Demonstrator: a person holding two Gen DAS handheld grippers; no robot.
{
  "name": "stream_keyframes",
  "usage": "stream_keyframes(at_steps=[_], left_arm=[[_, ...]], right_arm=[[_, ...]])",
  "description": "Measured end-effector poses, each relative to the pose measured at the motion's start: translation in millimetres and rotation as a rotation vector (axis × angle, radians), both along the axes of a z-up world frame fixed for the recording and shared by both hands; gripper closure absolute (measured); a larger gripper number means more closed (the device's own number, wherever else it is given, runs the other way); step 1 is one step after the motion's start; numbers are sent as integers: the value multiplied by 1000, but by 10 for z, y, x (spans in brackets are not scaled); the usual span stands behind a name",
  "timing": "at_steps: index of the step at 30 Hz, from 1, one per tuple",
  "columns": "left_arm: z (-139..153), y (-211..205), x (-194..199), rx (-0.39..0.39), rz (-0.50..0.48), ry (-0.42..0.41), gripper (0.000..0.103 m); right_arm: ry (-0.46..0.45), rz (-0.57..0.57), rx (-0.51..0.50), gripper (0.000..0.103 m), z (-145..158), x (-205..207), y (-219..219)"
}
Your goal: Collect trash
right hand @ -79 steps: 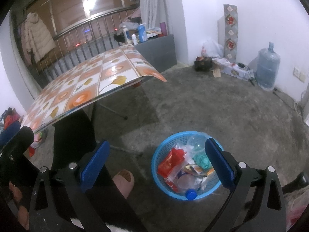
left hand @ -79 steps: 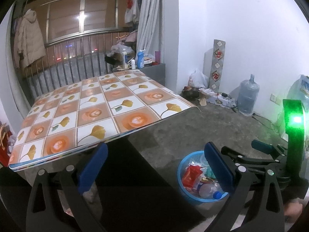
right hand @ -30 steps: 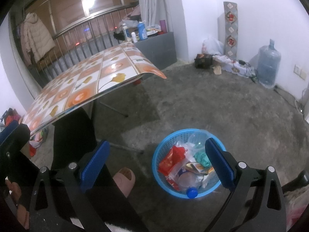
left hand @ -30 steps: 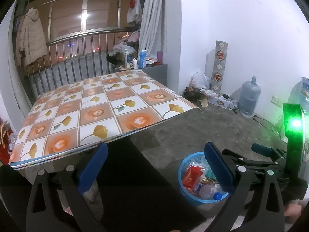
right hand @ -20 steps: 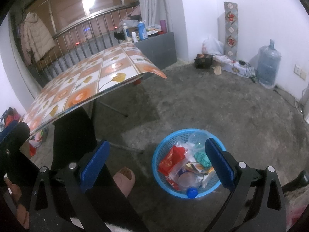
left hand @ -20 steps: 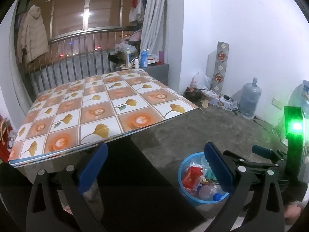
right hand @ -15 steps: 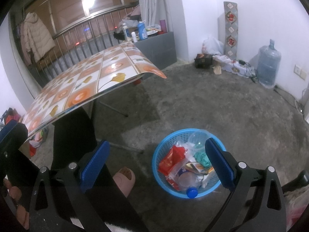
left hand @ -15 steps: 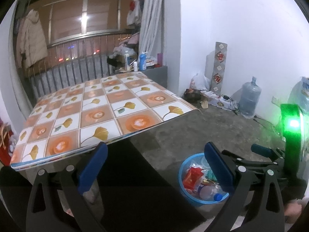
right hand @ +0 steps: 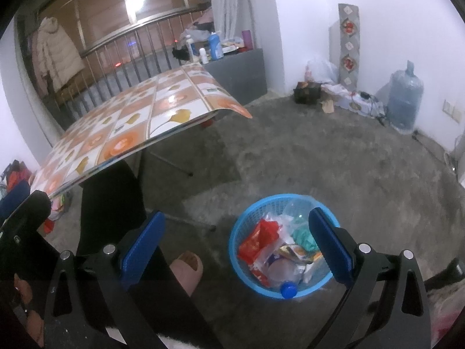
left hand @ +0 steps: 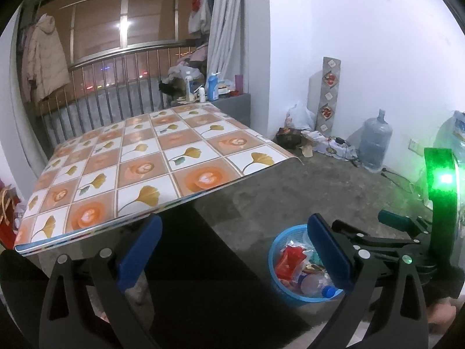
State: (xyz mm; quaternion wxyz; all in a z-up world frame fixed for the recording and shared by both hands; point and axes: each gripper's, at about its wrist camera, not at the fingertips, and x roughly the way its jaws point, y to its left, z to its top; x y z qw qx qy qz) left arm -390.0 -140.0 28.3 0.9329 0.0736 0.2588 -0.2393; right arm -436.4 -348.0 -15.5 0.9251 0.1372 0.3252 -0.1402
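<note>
Both the left tool (left hand: 231, 250) and right tool (right hand: 237, 242) gaped empty above the blue basket (right hand: 247, 226), whose light, crinkly wrappers (right hand: 255, 240) looked best pinched at an edge.

Tiled table (left hand: 151, 171), water jug (left hand: 374, 147)

White walls (left hand: 363, 43), grey concrete floor (right hand: 334, 160)

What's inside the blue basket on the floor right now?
The blue basket holds a red wrapper, a clear bottle with a blue cap, teal crumpled material, and mixed wrappers. Anything beneath that pile is covered, and the right gripper's finger hides the basket's right side.
</note>
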Motion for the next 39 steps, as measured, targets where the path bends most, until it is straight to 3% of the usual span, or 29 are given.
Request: stream_keyframes(at_steps=[9,39], left_arm=[[25,-25,-72,21,12,-44,5],[55,-11,-39,-6,3,-38,5]], right_arm=[[1,-2,4,8,8,-4,0],[17,-4,19,8,7,33,-40]])
